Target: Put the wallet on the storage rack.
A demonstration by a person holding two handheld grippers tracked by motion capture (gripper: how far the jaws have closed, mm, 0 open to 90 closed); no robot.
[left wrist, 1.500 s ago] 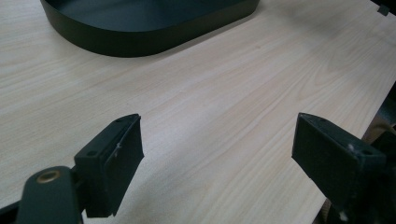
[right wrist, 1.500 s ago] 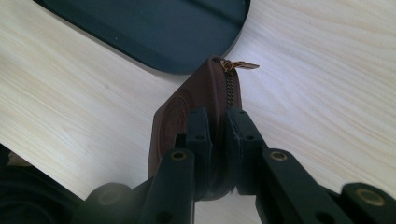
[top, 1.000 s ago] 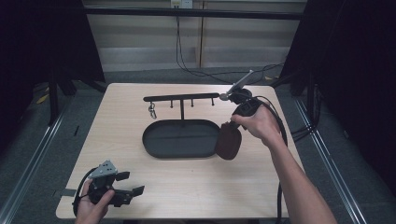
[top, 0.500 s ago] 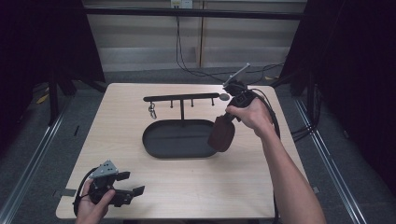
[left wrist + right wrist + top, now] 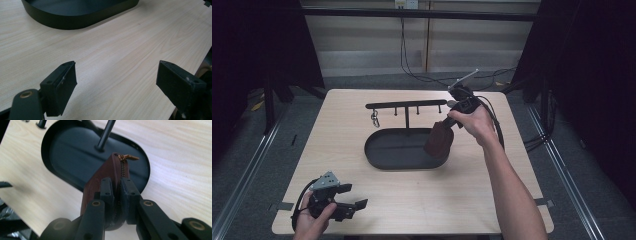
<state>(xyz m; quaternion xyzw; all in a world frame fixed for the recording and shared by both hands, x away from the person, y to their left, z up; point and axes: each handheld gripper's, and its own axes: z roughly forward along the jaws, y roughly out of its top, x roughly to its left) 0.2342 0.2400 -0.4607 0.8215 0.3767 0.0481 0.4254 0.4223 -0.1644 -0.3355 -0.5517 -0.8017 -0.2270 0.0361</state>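
Right gripper (image 5: 446, 121) clamped tight on brown zip wallet (image 5: 439, 140), hanging over right end of oval black tray (image 5: 384, 159) at mid-table. Left gripper (image 5: 355, 205) wide open, empty, near front-left corner. Risk: wallet swinging into rack post (image 5: 105, 135), or slipping from the thin-edge grip.

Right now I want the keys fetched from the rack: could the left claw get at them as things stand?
Probably yes: the left claw is open and holds nothing, and bare table lies between it and the keys hanging at the rack's left end.
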